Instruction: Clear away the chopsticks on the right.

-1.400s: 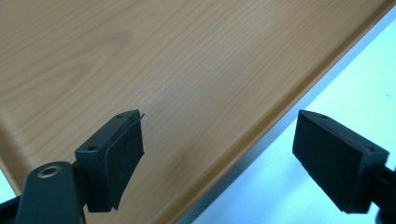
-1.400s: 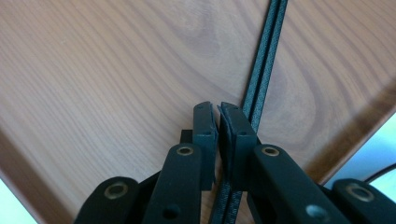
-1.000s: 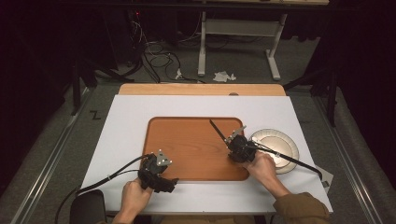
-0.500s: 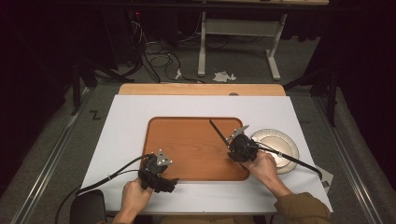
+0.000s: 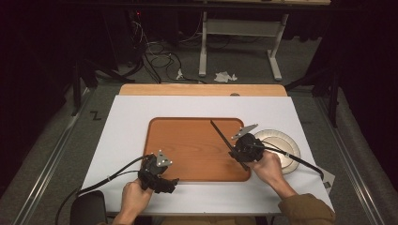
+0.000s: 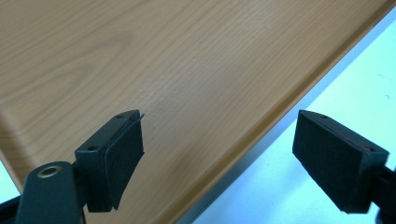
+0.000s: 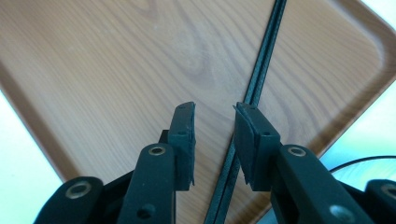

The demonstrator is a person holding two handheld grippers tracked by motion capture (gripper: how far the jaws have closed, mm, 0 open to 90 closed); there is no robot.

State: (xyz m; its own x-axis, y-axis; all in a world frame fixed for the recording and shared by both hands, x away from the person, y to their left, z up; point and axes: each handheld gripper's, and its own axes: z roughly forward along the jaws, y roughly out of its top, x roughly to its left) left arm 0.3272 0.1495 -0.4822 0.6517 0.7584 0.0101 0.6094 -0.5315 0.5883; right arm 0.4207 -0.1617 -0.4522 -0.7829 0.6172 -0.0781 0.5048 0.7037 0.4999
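smooth wood-grain tray (image 5: pixel 187 150), matt black jaws

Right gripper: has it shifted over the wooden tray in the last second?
No. The right gripper still hovers at the brown wooden tray's right edge, beside the round white plate, as before.

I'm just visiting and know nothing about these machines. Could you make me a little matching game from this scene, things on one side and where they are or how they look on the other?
Things:
1. brown wooden tray
2. pair of thin black chopsticks
3. round pale plate
4. left gripper

Descriptions:
A. lying slantwise on the wood
B. jaws wide apart over the tray's edge
C. on the white tabletop, right of the tray
D. middle of the table, rounded corners

Pairs: 1-D, 2-A, 3-C, 4-B
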